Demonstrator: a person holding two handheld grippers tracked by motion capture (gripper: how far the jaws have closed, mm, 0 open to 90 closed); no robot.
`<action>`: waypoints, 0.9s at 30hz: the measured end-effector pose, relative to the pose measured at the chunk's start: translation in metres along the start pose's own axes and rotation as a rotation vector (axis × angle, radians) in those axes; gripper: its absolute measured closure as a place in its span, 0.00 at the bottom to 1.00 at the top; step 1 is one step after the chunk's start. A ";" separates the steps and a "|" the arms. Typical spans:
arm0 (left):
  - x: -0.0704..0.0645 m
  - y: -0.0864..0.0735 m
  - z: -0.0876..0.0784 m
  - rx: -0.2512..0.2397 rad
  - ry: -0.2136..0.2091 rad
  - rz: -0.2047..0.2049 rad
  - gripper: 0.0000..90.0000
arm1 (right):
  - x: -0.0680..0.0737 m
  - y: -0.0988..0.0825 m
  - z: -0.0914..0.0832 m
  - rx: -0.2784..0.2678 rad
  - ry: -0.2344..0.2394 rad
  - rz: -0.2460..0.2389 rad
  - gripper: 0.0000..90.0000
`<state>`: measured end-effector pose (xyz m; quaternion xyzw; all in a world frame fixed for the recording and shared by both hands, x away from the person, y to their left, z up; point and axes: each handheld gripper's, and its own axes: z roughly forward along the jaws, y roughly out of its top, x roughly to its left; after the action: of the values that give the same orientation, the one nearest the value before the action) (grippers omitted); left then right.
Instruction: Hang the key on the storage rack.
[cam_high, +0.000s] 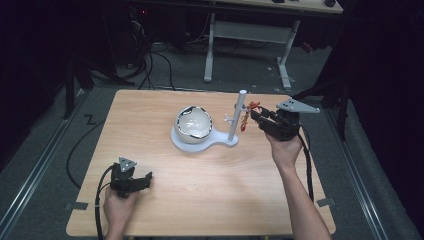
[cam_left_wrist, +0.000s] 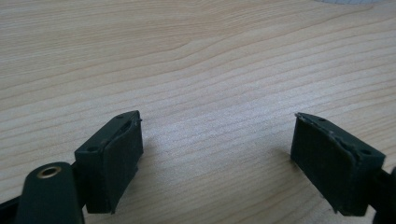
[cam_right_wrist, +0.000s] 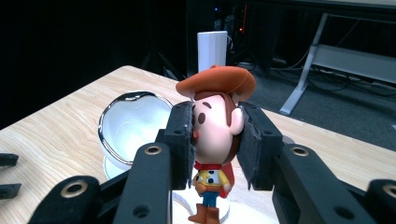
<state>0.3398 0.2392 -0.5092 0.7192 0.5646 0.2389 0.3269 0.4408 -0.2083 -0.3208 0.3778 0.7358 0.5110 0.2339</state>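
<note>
At the far right of the wooden table (cam_high: 165, 200), right gripper (cam_right_wrist: 215, 140) clamped by both pads on the head of one cowboy figurine (cam_right_wrist: 215, 126), held up in the air, upright, orange hat above the jaws, boots hanging below. Just left of it in the high view, one white post (cam_high: 236, 117) rising from a flat white stand (cam_high: 220, 141); farther left on that stand, one white bowl (cam_high: 194, 124), tilted. At the near left, left gripper (cam_left_wrist: 217, 154) low over bare wood, jaws spread wide, holding nothing. Two grippers, one figurine, one bowl, one post.
</note>
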 end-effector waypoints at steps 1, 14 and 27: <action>0.000 0.000 0.000 0.000 0.000 0.000 0.19 | -0.001 0.000 0.001 0.003 -0.002 0.000 0.75; 0.000 0.000 0.000 0.000 0.000 -0.001 0.19 | 0.001 -0.004 0.005 0.019 -0.013 -0.016 0.75; 0.000 0.000 0.000 0.000 0.000 0.000 0.19 | 0.011 -0.016 0.005 0.021 0.003 -0.031 0.75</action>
<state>0.3397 0.2391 -0.5092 0.7193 0.5645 0.2392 0.3268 0.4327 -0.2001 -0.3367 0.3678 0.7474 0.5000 0.2367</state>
